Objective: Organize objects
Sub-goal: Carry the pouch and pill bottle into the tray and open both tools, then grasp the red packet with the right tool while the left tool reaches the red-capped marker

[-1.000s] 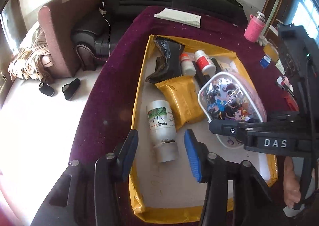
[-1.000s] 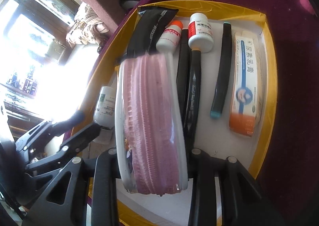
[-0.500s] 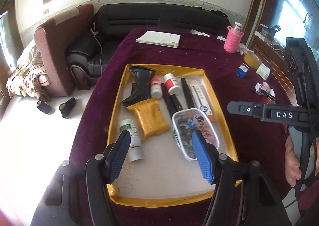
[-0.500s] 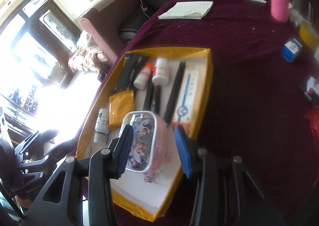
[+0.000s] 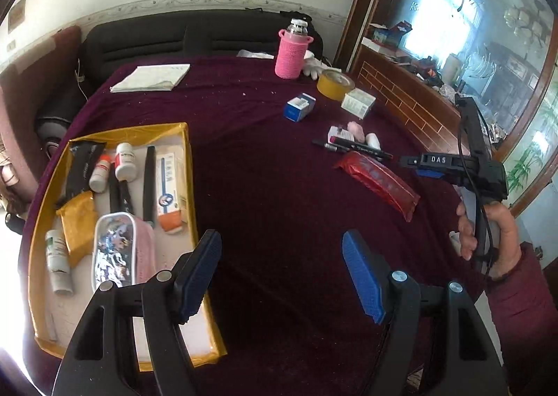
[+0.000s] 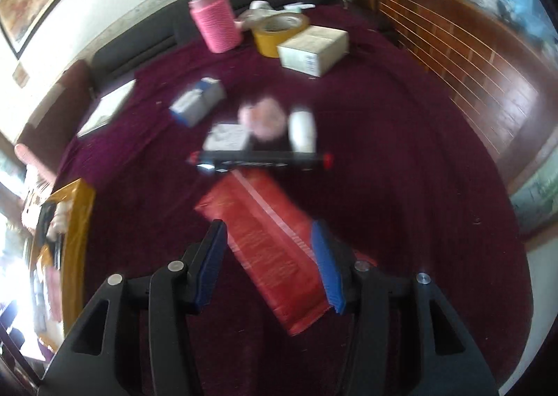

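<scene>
A yellow-rimmed tray at the left holds a pink cartoon pouch, small bottles, a yellow packet, black pens and an ointment box. To its right, my left gripper hangs over bare maroon cloth, jaws opening, nothing between them. A hand in a red sleeve holds my right gripper over the loose items at the right. In the blurred right wrist view, my right gripper hovers above a red packet, jaws opening and pads clear of it. Black pens lie just beyond the red packet.
Further back on the cloth lie a blue box, a white box, a yellow tape roll, a pink-sleeved bottle, a small white bottle and folded paper. A wooden cabinet stands right, a black sofa behind.
My right gripper let go of the pink pouch, which now lies in the tray. Both grippers swung right, away from the tray, and their jaws spread wider.
</scene>
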